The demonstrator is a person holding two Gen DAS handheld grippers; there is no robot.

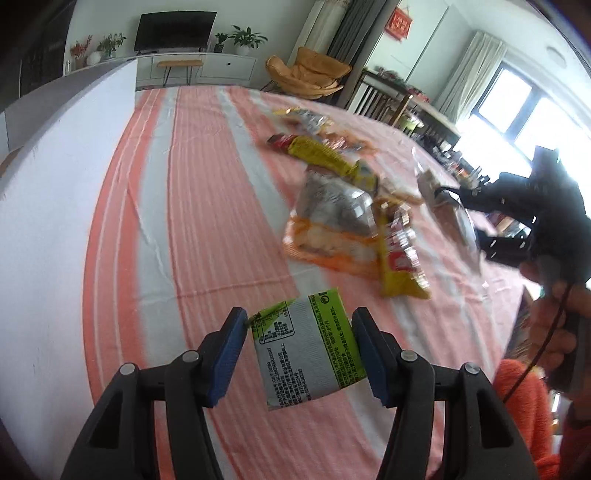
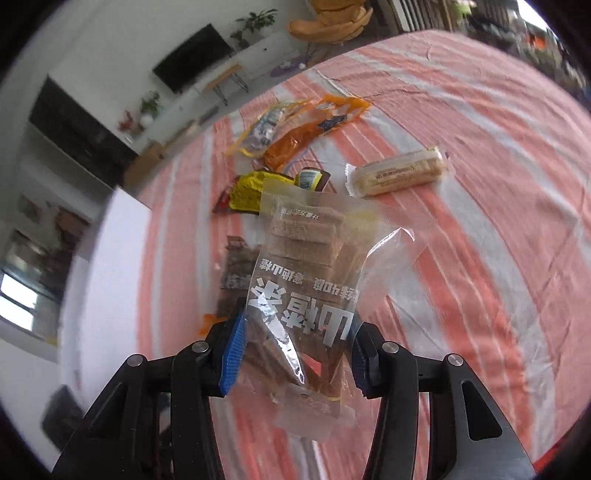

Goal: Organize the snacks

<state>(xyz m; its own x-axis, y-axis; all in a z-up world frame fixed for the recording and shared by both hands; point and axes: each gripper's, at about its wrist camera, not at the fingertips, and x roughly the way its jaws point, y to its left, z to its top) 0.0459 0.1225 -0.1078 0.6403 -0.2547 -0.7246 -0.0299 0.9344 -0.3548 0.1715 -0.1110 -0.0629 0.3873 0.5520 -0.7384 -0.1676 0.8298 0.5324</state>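
Observation:
My left gripper (image 1: 301, 350) is shut on a green and white snack packet (image 1: 306, 354), held between the blue pads above the striped tablecloth (image 1: 184, 221). My right gripper (image 2: 295, 350) is shut on a clear bag of brown bars (image 2: 306, 288) with white lettering, lifted over the cloth. The right gripper also shows at the right edge of the left wrist view (image 1: 524, 221), holding that clear bag (image 1: 450, 206). A pile of snack bags (image 1: 340, 221) lies mid-table: a yellow bag (image 1: 325, 157), an orange bag (image 1: 325, 247), a grey one (image 1: 332, 206).
In the right wrist view a pale wafer roll pack (image 2: 399, 173), an orange bag (image 2: 314, 129), a yellow bag (image 2: 251, 192) and a dark packet (image 2: 236, 273) lie on the cloth. A white wall (image 1: 55, 184) borders the table's left side. A TV (image 1: 173, 31) and chair (image 1: 310, 72) stand beyond.

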